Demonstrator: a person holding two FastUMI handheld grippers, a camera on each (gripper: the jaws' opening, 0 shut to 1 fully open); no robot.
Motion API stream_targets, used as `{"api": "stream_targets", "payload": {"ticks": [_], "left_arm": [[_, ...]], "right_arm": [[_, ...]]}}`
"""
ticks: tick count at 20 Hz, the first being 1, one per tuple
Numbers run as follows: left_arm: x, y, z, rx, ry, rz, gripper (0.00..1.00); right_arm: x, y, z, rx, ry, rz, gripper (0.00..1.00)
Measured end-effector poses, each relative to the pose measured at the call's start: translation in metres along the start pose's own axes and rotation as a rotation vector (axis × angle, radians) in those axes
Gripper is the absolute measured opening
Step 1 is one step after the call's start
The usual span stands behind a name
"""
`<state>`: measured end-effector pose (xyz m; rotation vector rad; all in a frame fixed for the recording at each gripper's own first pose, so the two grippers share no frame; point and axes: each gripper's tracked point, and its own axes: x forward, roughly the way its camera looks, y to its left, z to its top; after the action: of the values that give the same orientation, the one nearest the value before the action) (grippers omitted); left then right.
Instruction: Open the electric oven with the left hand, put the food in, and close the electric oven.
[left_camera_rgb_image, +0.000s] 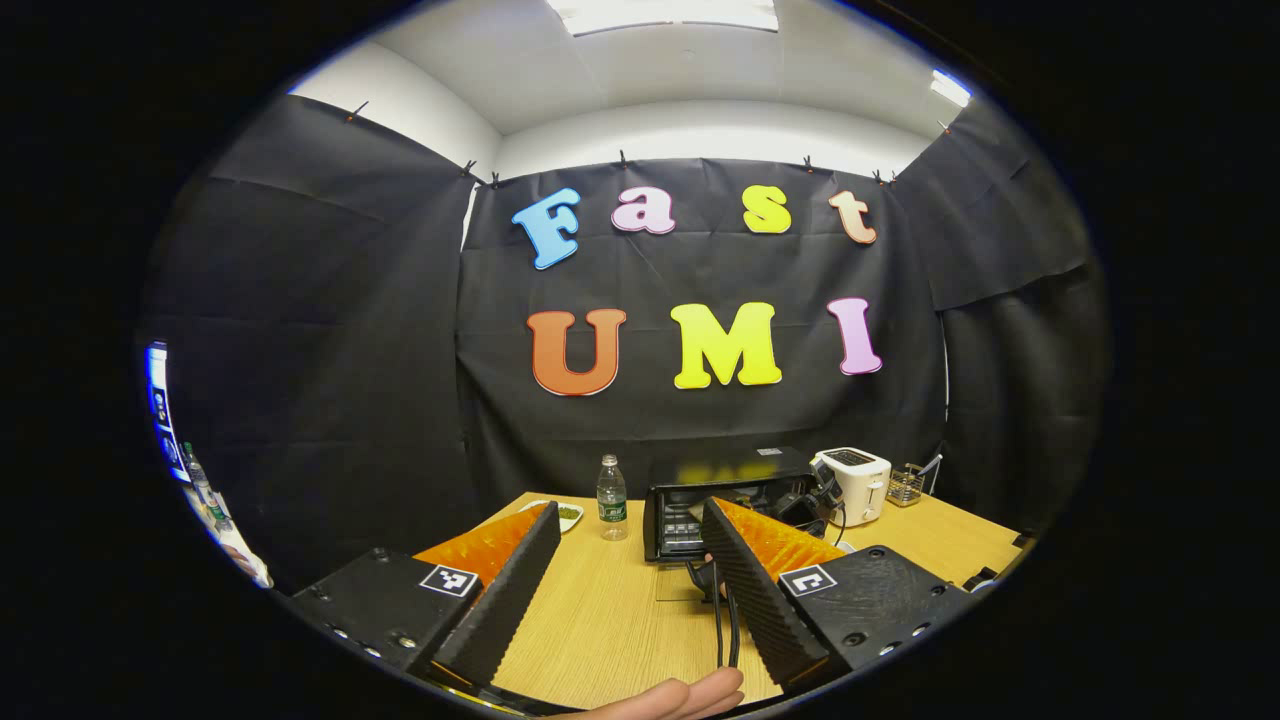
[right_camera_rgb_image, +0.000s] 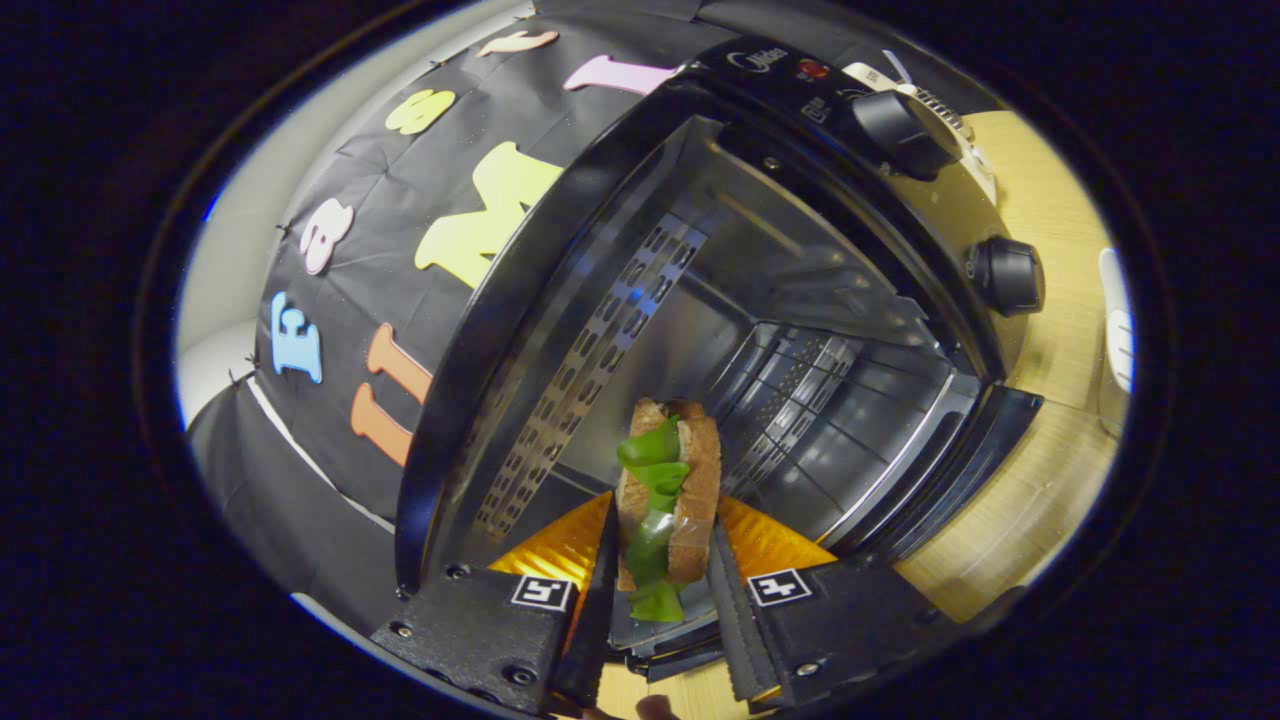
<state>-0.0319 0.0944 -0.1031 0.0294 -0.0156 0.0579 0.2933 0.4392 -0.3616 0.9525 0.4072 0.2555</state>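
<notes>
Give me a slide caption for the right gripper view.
Right gripper holds a sandwich at the open mouth of the electric oven.

- Oven (right_camera_rgb_image: 720, 300): a small brand mark in script on the control panel above the knobs, beyond the right gripper's (right_camera_rgb_image: 660, 580) fingers and to their upper right; too small to read surely.
- Each gripper body carries a square black-and-white marker, without letters.

Left claw's finger (left_camera_rgb_image: 745, 590) hides part of the oven (left_camera_rgb_image: 725, 500). Plate (left_camera_rgb_image: 565, 513) contents too small to tell. Sandwich (right_camera_rgb_image: 668, 505) bottom hidden between the right claw's fingers (right_camera_rgb_image: 598, 600).
</notes>
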Motion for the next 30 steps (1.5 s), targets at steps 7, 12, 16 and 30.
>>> {"api": "stream_targets", "payload": {"ticks": [7, 12, 16, 30], "left_arm": [[-0.001, 0.003, -0.001, -0.034, 0.005, 0.002, 0.93], [0.001, -0.002, -0.011, -0.019, 0.04, -0.008, 0.94], [0.004, -0.005, -0.013, -0.021, 0.05, -0.011, 0.94], [0.025, -0.019, -0.035, -0.045, 0.119, -0.009, 0.94]], "right_arm": [[0.0, -0.011, -0.003, -0.268, 0.109, -0.103, 0.7], [-0.003, -0.007, -0.003, -0.508, 0.196, -0.127, 0.82], [-0.001, -0.013, -0.004, -0.627, 0.257, -0.154, 0.89], [-0.092, -0.002, -0.02, -0.899, 0.603, -0.049, 0.99]]}}
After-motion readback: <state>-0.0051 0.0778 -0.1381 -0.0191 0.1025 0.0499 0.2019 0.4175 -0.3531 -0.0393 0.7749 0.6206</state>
